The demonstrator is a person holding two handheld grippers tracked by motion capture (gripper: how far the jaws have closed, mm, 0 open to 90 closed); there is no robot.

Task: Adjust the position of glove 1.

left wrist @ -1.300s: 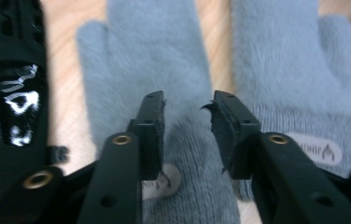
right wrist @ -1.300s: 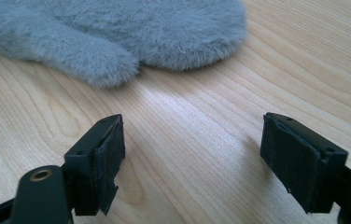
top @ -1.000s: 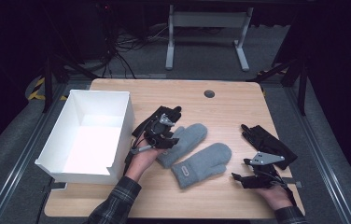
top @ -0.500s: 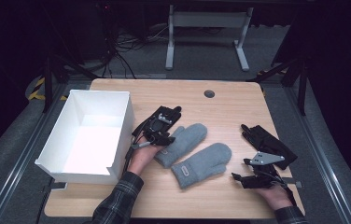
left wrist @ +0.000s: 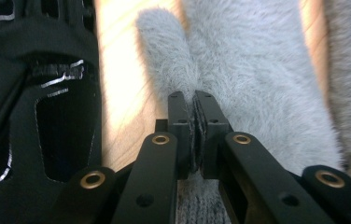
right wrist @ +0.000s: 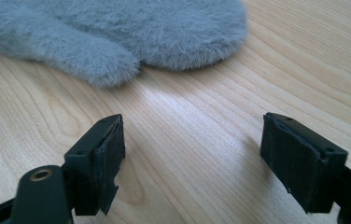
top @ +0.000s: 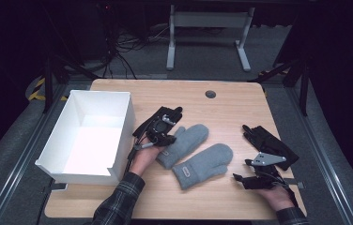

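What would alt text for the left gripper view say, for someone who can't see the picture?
Two black jaws of the left gripper are pinched shut on the fuzzy edge of a grey mitten lying on a wooden table. A black glove lies at the left of the picture, and a second grey mitten shows at the right edge.

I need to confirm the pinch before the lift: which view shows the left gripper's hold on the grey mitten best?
The left gripper view: its jaws stand closed on a fold of the left grey mitten. The high view shows the left gripper at that mitten's edge, contact hidden. The right gripper view shows the other grey mitten beyond open jaws.
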